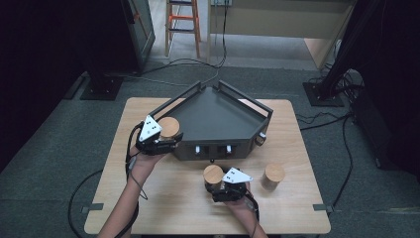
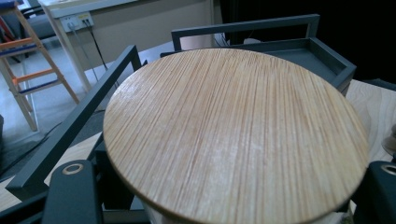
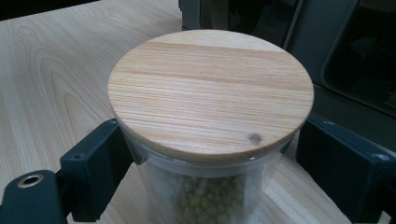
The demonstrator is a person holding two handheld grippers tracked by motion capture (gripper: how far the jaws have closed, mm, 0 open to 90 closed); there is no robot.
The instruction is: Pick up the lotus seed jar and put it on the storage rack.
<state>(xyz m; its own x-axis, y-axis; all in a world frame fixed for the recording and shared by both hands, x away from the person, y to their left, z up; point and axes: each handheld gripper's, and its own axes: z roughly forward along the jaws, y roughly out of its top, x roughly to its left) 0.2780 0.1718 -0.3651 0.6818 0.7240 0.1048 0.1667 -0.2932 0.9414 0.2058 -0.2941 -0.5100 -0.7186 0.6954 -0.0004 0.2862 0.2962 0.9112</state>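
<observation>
1. Jars are what we handle: clear round jars with flat pale wooden lids, and we count three of them on the wooden table (image 1: 148,208).
2. We hold the first jar (image 1: 169,127) in the left gripper (image 1: 166,141), at the left corner of the dark grey tray (image 1: 218,119). Its jaws are closed on the jar's sides. In the left gripper view its striped lid (image 2: 233,135) sits between the two black jaws, with the tray's rail just behind it.
3. We have the second jar (image 1: 213,176) between the jaws of the right gripper (image 1: 218,191), near the table's front edge and just in front of the tray. In the right gripper view the jaws flank the glass wall below the lid (image 3: 210,93); we cannot tell whether the pads press on it. Small green beans (image 3: 210,198) show through the glass.
4. We see the third jar (image 1: 273,176) standing free toward the table's right front, near the right gripper but apart from it.
5. We count one tray and two grippers.
</observation>
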